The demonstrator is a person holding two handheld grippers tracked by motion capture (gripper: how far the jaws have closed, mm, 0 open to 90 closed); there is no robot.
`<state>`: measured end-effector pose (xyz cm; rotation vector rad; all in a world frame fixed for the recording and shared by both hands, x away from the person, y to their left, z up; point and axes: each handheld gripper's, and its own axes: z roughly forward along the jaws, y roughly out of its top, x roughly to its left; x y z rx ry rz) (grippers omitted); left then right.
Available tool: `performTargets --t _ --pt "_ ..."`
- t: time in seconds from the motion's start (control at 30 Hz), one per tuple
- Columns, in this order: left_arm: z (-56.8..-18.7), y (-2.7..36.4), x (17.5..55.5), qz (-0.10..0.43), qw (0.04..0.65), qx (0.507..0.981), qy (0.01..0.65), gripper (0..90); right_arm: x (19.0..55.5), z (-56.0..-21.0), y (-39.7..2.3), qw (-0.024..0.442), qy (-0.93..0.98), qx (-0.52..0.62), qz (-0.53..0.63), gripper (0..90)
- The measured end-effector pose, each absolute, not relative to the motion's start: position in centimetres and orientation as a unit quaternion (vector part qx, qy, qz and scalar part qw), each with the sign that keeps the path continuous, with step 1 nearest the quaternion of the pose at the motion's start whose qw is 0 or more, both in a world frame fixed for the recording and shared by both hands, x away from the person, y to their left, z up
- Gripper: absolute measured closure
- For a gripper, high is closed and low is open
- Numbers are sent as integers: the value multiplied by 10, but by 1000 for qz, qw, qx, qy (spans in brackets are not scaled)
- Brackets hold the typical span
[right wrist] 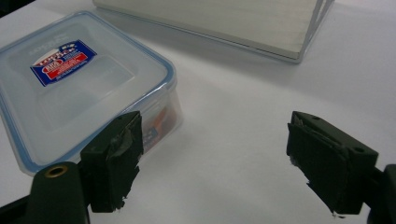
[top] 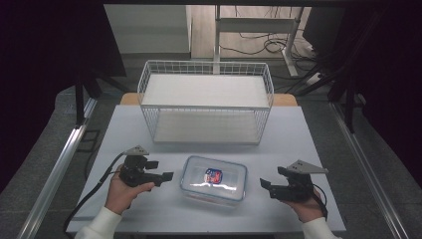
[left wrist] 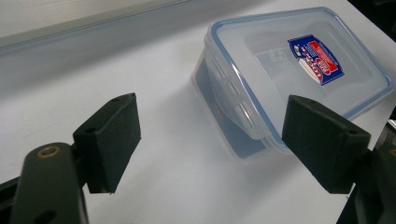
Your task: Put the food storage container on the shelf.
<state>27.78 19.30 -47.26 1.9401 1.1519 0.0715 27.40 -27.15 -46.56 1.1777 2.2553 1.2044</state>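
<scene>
Meanwhile, the left gripper point(top: 168, 176) stands with its jaws spread wide and empty just beside a clear plastic container point(top: 214, 179), which rests lid-on at the front middle of the white table point(top: 298, 139), before a wire shelf rack point(top: 206, 102). Light, rigid and probably slick, the box looks best taken by its short ends or under the lid's rim; the right gripper point(top: 263, 185) waits equally wide, holding nothing.
</scene>
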Motion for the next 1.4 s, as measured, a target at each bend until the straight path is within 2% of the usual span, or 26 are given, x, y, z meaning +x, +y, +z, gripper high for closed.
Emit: performTargets --t 0.2,0.47,0.7,1.4 --pt "-474 193 283 20 445 767 461 160 273 -462 -270 153 776 421 445 178" --pt "-482 188 296 -23 465 751 468 163 277 -459 -265 111 760 439 466 171" --pt "-495 184 314 -73 480 737 471 177 282 -465 -255 46 745 462 479 121" --pt "-522 158 330 -172 465 739 457 211 286 -483 -230 -27 754 459 469 87"
